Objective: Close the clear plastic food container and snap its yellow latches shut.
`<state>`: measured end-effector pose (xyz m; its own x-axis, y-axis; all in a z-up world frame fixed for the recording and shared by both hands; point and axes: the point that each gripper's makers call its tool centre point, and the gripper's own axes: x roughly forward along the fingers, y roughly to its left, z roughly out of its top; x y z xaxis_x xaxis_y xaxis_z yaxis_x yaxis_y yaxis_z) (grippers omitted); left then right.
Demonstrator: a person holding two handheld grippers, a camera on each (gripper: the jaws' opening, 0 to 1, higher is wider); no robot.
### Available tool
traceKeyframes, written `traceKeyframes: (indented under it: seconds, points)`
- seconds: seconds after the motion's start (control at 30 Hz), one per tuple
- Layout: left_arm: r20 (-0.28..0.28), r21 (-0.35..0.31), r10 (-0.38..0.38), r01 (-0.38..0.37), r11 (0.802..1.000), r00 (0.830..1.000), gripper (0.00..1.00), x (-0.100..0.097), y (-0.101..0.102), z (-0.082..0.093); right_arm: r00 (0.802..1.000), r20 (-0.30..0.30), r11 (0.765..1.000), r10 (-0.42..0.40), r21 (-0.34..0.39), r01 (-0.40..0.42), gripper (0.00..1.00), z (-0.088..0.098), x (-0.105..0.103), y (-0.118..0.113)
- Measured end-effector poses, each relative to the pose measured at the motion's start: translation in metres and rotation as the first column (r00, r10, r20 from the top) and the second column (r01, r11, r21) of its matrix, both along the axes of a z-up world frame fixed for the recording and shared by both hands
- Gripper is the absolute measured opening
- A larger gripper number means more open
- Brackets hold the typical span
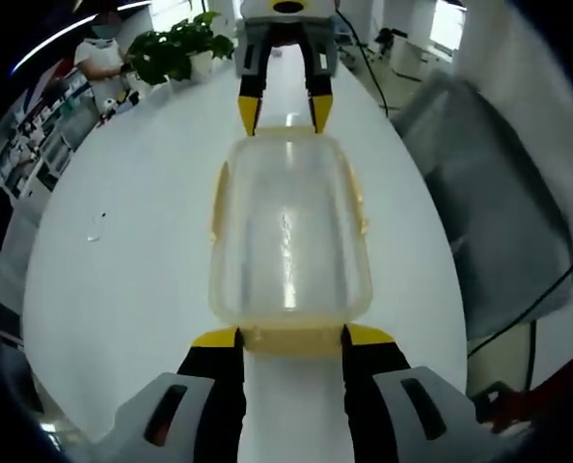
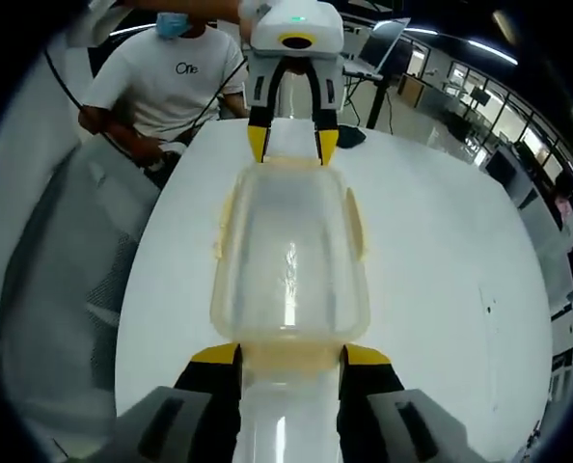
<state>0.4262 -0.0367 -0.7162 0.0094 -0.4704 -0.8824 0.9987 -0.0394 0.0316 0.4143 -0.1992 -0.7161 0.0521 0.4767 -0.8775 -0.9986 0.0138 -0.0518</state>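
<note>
step: lid on, end latches being pressed | box (image 1: 289, 236) mid-bench (image 1: 122, 251), between tools | left tool (image 1: 291, 338) at 6 and right tool (image 1: 285, 114) at 12, jaws spread astride end latches, gripping nothing | next: push both ends until they snap, I judge

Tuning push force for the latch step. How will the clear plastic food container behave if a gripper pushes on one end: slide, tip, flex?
The clear plastic food container looks empty, so probably light; on the smooth white table it would likely slide rather than tip, being low and wide. Thin clear walls may flex somewhat. The left gripper and right gripper sit at opposite ends, which should brace it.
</note>
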Motion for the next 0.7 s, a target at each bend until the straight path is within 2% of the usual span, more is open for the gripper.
traceKeyframes:
  seconds: [0.33, 0.7]
  points:
    - [0.017, 0.017, -0.04, 0.04, 0.999, 0.999, 0.37, -0.002, -0.046, 0.01, 0.999, 0.0, 0.999, -0.044, -0.009, 0.044, 0.37, 0.012, -0.01, -0.043]
    - [0.01, 0.026, -0.05, 0.05, 0.998, 0.999, 0.37, -0.001, -0.092, 0.013, 0.999, -0.002, 0.999, -0.048, -0.014, 0.048, 0.37, 0.016, -0.009, -0.089]
